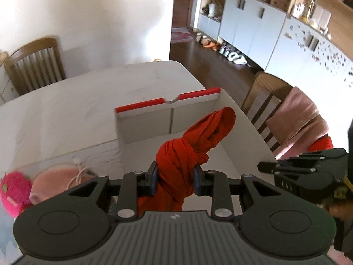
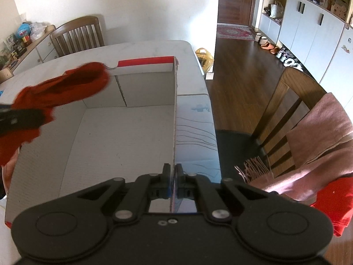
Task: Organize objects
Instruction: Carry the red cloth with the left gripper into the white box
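My left gripper is clamped tight around the knotted red cloth, whose long axis runs straight ahead off the fingertips, hanging over the open cardboard box. To the right, my right gripper is pinched on the box's right wall, steadying it. Left arm makes the drop, I reckon.

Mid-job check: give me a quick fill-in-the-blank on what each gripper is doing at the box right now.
The left gripper is shut on a knotted ____ cloth.
The right gripper pinches the box's right ____.
The box interior is ____.
A pink scarf hangs over a ____.

Missing words: red; wall; empty; chair
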Demonstrator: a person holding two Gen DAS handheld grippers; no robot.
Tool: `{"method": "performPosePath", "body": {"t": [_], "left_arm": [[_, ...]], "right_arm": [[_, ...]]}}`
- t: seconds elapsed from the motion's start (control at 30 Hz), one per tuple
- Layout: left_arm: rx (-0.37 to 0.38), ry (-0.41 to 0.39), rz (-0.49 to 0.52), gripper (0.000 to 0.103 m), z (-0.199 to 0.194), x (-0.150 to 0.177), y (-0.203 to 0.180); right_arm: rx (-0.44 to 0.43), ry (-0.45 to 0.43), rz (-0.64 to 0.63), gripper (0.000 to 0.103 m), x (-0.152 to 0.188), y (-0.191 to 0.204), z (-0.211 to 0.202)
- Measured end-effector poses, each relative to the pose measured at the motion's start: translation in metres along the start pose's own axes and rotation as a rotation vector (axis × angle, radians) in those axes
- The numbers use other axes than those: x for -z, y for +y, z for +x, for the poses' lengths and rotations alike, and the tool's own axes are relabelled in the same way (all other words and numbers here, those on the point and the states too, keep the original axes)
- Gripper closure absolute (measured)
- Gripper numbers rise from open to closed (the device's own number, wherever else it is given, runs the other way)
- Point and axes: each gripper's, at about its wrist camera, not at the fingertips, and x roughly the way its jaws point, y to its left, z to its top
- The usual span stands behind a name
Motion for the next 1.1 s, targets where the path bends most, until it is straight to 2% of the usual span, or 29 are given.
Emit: {"method": "performPosePath", "body": {"t": [0.23,0.47,0.77,1.0,1.1], "left_arm": [[0.001,0.054,0.061,0.074,0.041,-0.019,-0.021],[-0.060,0.139,0.148,0.074,0.091,-0.023,-0.032],[-0.077,0.232,0.162,0.073,0.141,-0.025,-0.026],[-0.089,0.271,0.156,0.072,0.157,-0.022,-0.018],[-0.083,0.282,0.158,0.055,0.163,-0.019,-0.018]], "right_arm": [[-0.002,0.005,0.001,0.100,0.000,-0.001,0.000],[-0.008,0.010,-0.003,0.100,0.000,-0.002,0.001],[-0.022,0.021,-0.008,0.099,-0.001,-0.004,0.002],[-0.026,0.027,-0.001,0.099,-0.004,-0.005,0.004],[-0.024,0.028,-0.003,0.099,-0.005,-0.004,0.004]]}}
